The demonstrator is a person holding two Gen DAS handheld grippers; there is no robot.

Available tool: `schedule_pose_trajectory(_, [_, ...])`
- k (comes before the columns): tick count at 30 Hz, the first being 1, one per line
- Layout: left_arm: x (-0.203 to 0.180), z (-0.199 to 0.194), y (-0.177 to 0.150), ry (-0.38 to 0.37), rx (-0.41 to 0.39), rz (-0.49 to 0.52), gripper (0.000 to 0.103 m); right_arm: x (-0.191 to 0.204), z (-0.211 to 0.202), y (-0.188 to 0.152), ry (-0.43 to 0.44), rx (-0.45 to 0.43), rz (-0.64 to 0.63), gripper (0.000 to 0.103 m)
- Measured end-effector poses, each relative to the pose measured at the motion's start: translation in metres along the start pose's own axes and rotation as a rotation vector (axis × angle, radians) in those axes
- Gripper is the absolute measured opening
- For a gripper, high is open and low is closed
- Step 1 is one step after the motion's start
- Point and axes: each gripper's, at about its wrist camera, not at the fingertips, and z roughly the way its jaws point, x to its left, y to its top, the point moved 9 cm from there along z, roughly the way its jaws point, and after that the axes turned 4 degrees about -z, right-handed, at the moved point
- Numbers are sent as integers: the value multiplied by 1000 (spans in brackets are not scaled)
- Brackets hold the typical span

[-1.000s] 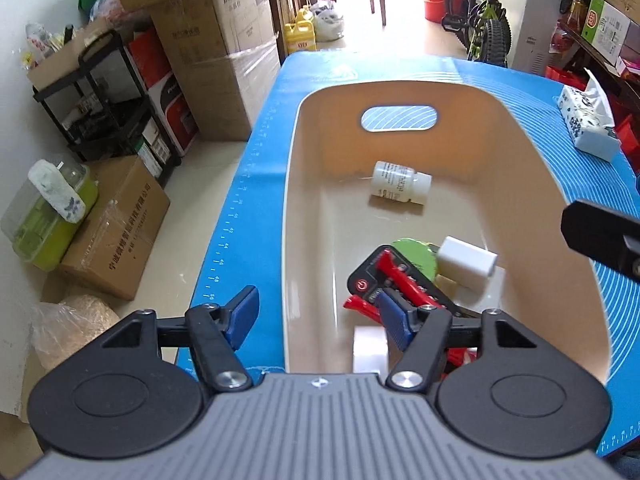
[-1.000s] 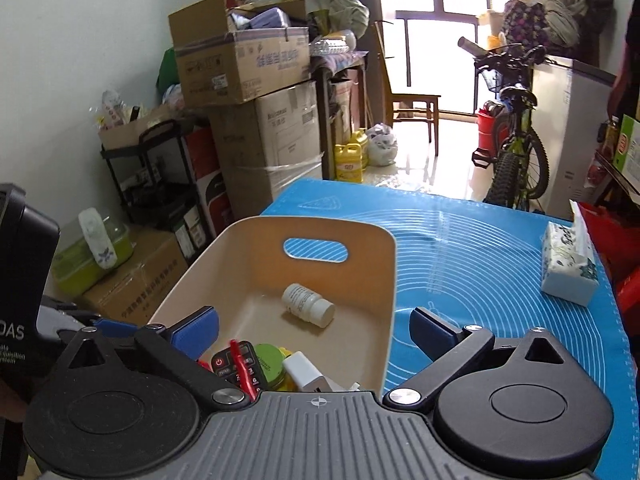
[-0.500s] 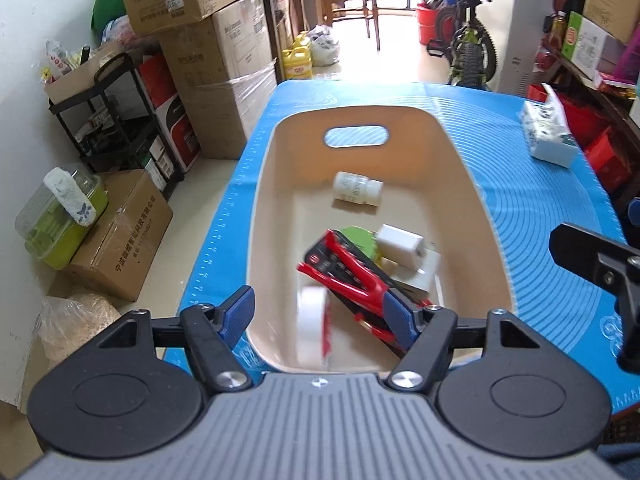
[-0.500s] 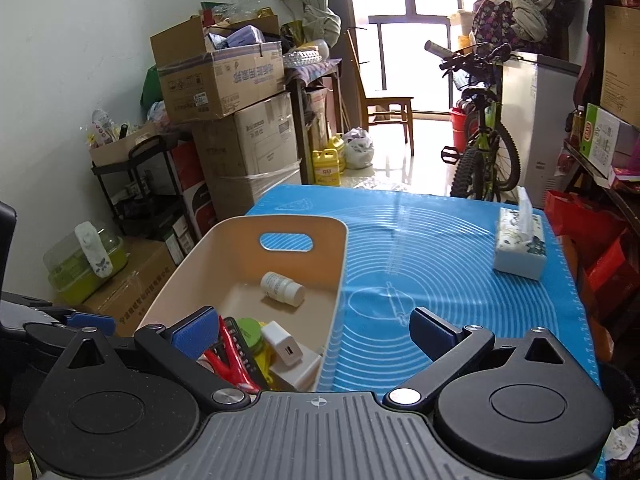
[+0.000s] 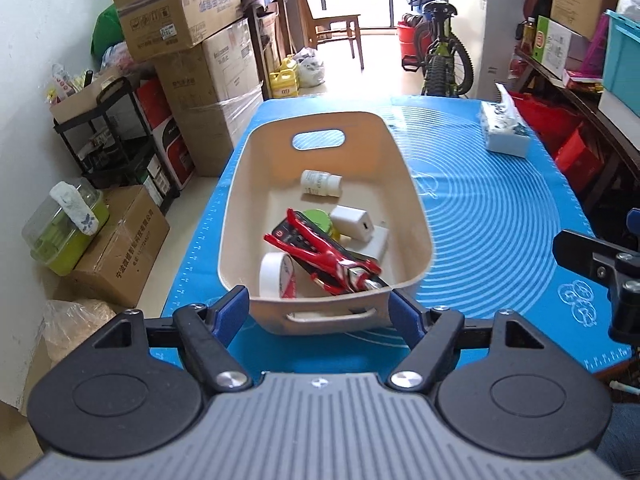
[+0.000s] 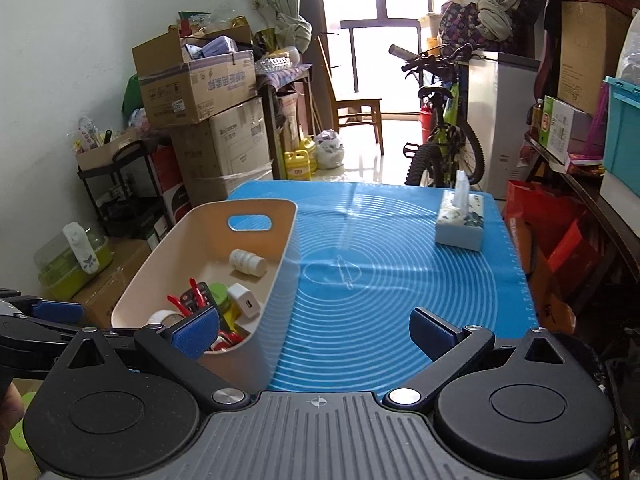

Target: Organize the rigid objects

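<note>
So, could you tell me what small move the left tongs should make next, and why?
Probably pull back and stop: the left tongs are open and empty, the rigid items lie inside the beige plastic basket, and only the tissue box remains on the blue mat.

Tissue box (image 6: 460, 222), bicycle (image 6: 444, 132), cardboard boxes (image 6: 200, 84)
</note>
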Motion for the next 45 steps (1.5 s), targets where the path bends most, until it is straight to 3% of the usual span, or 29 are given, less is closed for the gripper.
schedule_pose_trajectory(7, [-15, -23, -18, -39, -23, 3, 79, -8, -30, -23, -32, 0, -13, 100])
schedule_pose_trajectory(19, [-24, -38, -48, -37, -54, 19, 87, -15, -68, -57, -56, -65, -1, 100])
schedule_pose_trajectory(27, [-28, -32, -78, -58, -38, 8, 88, -13, -75, -77, -47, -95, -24, 100])
schedule_pose_trajectory(45, [-33, -31, -89, -68, -155, 10, 88, 1, -69, -103, -50, -125, -86, 100])
